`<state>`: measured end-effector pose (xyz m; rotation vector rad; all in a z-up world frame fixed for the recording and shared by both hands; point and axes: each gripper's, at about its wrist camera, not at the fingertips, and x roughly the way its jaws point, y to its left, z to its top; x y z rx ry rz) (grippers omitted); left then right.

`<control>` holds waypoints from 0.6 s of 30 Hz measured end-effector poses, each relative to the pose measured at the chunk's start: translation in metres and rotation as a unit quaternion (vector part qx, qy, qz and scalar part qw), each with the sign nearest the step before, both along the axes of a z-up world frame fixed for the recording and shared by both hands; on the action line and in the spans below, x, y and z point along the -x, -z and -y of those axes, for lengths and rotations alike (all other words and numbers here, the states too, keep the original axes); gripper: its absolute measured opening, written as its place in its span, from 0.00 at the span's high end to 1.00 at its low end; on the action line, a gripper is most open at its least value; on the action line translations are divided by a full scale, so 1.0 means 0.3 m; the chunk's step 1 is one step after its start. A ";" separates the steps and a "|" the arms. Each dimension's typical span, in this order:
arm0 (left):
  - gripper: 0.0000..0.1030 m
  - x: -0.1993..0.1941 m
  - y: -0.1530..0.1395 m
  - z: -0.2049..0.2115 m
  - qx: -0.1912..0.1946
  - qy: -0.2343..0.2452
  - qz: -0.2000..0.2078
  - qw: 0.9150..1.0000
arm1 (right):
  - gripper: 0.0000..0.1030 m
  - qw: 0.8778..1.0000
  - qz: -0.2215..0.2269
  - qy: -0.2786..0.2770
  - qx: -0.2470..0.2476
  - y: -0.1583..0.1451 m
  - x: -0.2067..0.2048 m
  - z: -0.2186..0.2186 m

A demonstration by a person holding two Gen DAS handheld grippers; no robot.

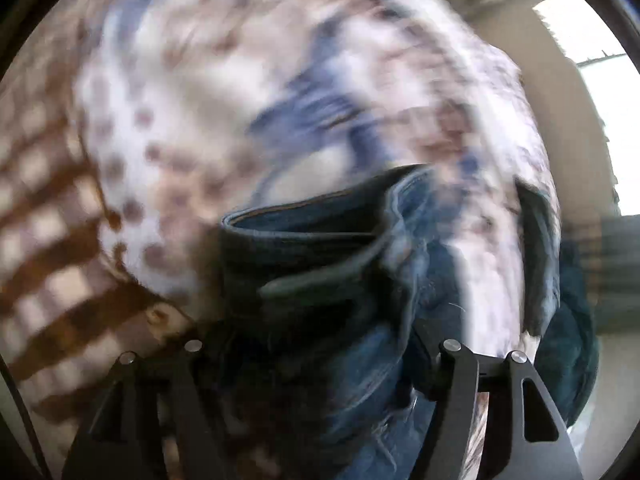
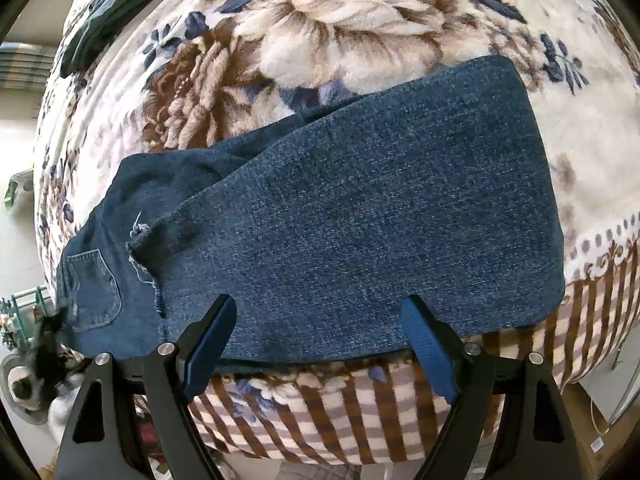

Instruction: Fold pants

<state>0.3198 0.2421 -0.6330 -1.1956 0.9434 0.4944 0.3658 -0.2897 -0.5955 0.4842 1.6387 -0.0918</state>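
Note:
The pants are dark blue jeans lying on a floral blanket, legs folded one over the other, a back pocket at the left. My right gripper is open and empty, its blue-padded fingers apart over the near edge of the jeans. In the blurred left wrist view, a bunched part of the jeans with the waistband fills the space between my left gripper's fingers. The left gripper looks shut on this denim; its fingertips are hidden by the cloth.
The blanket has a brown striped border hanging over the bed's near edge. A dark green garment lies at the far left of the bed. Floor clutter shows low left. A bright window is at the right.

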 end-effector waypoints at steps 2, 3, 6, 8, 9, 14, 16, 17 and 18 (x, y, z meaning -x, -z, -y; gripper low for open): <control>0.35 -0.009 0.035 -0.033 0.015 -0.015 0.014 1.000 | 0.16 1.000 0.001 0.004 -0.006 -0.010 -0.004 0.005; 0.36 -0.021 0.027 -0.033 0.010 -0.010 0.015 1.000 | 0.16 1.000 0.003 0.007 -0.009 -0.015 -0.007 0.007; 0.68 -0.036 -0.034 -0.002 -0.015 0.012 0.040 0.999 | 0.16 1.000 0.008 0.004 -0.007 -0.026 -0.007 0.017; 0.78 -0.046 -0.122 0.034 -0.047 0.041 0.063 0.996 | 0.16 1.000 0.006 0.002 -0.004 -0.022 -0.005 0.023; 0.78 -0.056 -0.174 0.057 -0.065 0.058 0.073 0.994 | 0.16 1.000 0.005 0.003 -0.004 -0.020 -0.001 0.028; 0.79 -0.134 -0.485 0.327 -0.144 0.202 0.138 0.959 | 0.16 1.000 0.012 0.005 -0.003 -0.034 0.013 0.050; 0.79 -0.152 -0.565 0.474 -0.152 0.264 0.158 0.939 | 0.16 1.000 0.015 0.012 -0.002 -0.042 0.017 0.073; 0.79 -0.164 -0.599 0.577 -0.155 0.300 0.167 0.926 | 0.16 1.000 0.016 0.018 -0.001 -0.048 0.020 0.092; 0.80 -0.174 -0.617 0.660 -0.158 0.329 0.171 0.915 | 0.16 1.000 0.018 0.023 -0.001 -0.054 0.022 0.109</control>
